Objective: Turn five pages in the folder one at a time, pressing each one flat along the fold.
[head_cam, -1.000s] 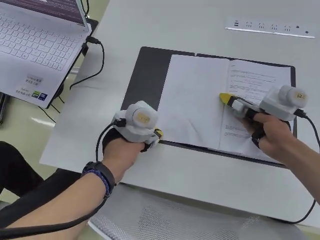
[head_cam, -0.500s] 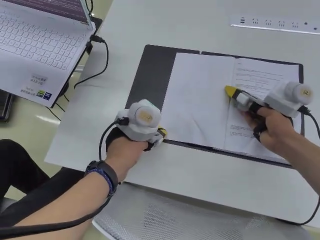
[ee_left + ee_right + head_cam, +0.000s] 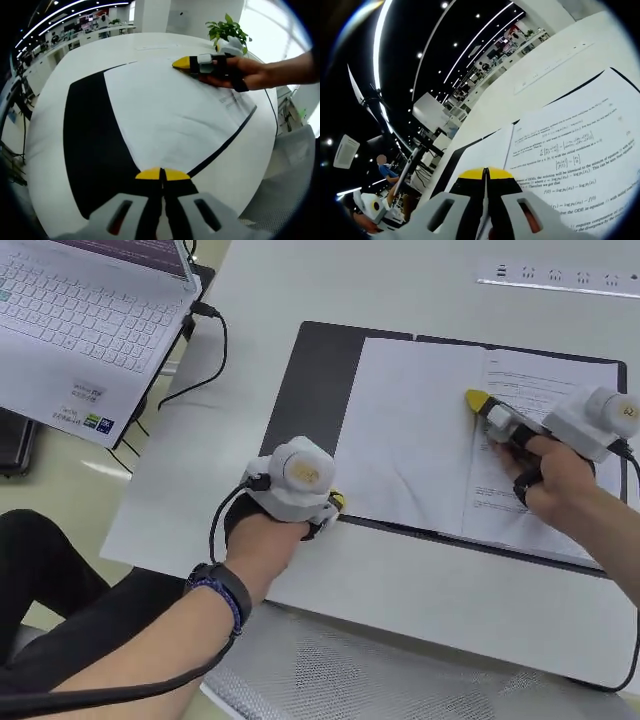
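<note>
Right gripper [image 3: 478, 400] jaws pressed together, tip on the folder [image 3: 312, 390] fold, wrist low (left gripper [image 3: 162, 174] likewise closed, at its near edge).

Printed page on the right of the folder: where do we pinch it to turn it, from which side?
Probably its free outer edge, near a corner, coming in from the right. The printed page lies flat and is held along the fold, so the far edge should lift easiest. The right tongs sit shut at the fold.
</note>
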Demonstrator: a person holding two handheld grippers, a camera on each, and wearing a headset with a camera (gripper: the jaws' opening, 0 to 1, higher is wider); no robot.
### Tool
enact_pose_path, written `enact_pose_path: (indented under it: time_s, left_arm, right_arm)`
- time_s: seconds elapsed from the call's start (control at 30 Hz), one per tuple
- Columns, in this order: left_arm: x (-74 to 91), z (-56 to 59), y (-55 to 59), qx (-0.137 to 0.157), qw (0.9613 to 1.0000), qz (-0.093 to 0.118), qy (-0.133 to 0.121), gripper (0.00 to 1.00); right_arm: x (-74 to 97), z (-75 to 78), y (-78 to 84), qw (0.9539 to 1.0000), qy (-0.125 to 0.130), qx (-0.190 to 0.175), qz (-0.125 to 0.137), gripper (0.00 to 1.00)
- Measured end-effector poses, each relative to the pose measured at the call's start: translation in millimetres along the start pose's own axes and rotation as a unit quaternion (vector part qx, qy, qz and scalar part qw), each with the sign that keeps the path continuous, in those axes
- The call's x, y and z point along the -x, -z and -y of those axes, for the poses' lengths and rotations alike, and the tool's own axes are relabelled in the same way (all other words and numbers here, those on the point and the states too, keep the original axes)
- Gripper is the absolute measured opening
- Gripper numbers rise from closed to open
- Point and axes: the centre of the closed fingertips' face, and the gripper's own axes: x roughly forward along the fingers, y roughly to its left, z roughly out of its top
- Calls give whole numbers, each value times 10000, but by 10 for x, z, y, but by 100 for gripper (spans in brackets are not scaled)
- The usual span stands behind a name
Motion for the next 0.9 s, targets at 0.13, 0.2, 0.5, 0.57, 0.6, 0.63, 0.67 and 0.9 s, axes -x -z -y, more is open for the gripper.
enact_pose_path:
  time_s: [0.13, 0.2, 0.5, 0.57, 0.6, 0.63, 0.67, 0.9]
  left_arm:
    - [0, 0, -3, -14, 10000, -4, 46, 0]
    - [-1, -2, -6, -33, 10000, -15, 65, 0]
    - [-1, -3, -4, -57, 10000, -34, 21, 0]
    - [1, -7, -1, -19, 10000, -12, 25, 0]
    - [1, -8, 0, -22, 10000, -4, 24, 0]
    - [1, -7, 1, -31, 10000, 4, 26, 0]
    - [1, -8, 2, -32, 10000, 8, 30, 0]
    - [-2, -7, 0, 28, 10000, 39, 41, 0]
  right_arm:
    - [-118, 136, -77, 9998, 105, -90, 148, 0]
    - [-153, 173, -118, 9995, 159, -129, 223, 0]
    - [-254, 158, -267, 9970, 394, -392, 545, 0]
    - [-278, 161, -295, 9966, 434, -400, 582, 0]
    - [-304, 204, -311, 9964, 447, -420, 588, 0]
    - [-323, 240, -329, 9960, 472, -445, 618, 0]
    - [-326, 244, -338, 9954, 492, -505, 644, 0]
    - [-395, 276, -423, 9932, 585, -622, 797, 0]
